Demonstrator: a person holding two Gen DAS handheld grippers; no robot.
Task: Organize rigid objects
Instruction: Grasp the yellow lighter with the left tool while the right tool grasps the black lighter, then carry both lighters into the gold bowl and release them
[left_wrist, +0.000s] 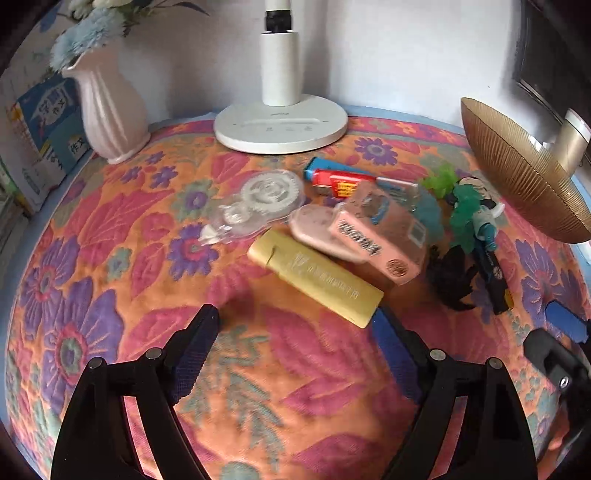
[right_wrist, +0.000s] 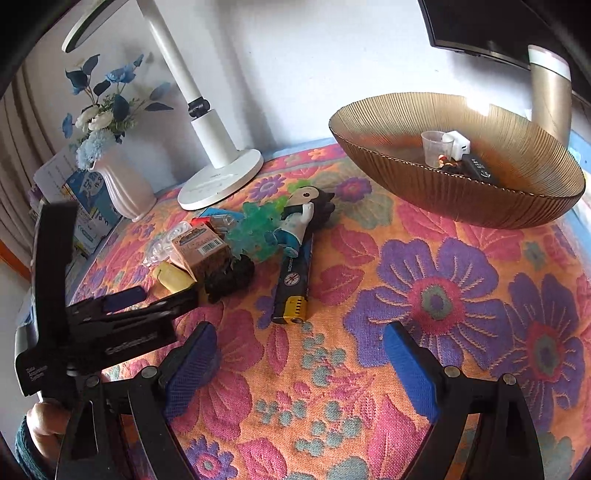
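Note:
A loose heap of small items lies on the flowered cloth (left_wrist: 110, 258): a yellow box (left_wrist: 314, 277), a pink box (left_wrist: 376, 236), a clear tape dispenser (left_wrist: 258, 203), a red and blue tube (left_wrist: 336, 181), green plastic (right_wrist: 255, 229), a doll figure (right_wrist: 295, 221), a black clip (right_wrist: 229, 277) and a dark lighter (right_wrist: 293, 284). My left gripper (left_wrist: 295, 321) stands open just short of the yellow box's near end, nothing between its fingers. My right gripper (right_wrist: 301, 332) is open over bare cloth, just short of the lighter. The gold bowl (right_wrist: 480, 206) holds a clear cup (right_wrist: 436, 144), a white plug (right_wrist: 460, 144) and a black item (right_wrist: 480, 170).
A white lamp base (left_wrist: 280, 125) stands at the back against the wall, with a pink vase of blue flowers (left_wrist: 110, 107) and books (left_wrist: 44, 129) to its left. A gold bottle (right_wrist: 550, 99) rises behind the bowl. A person's hand (right_wrist: 44, 417) holds the left gripper.

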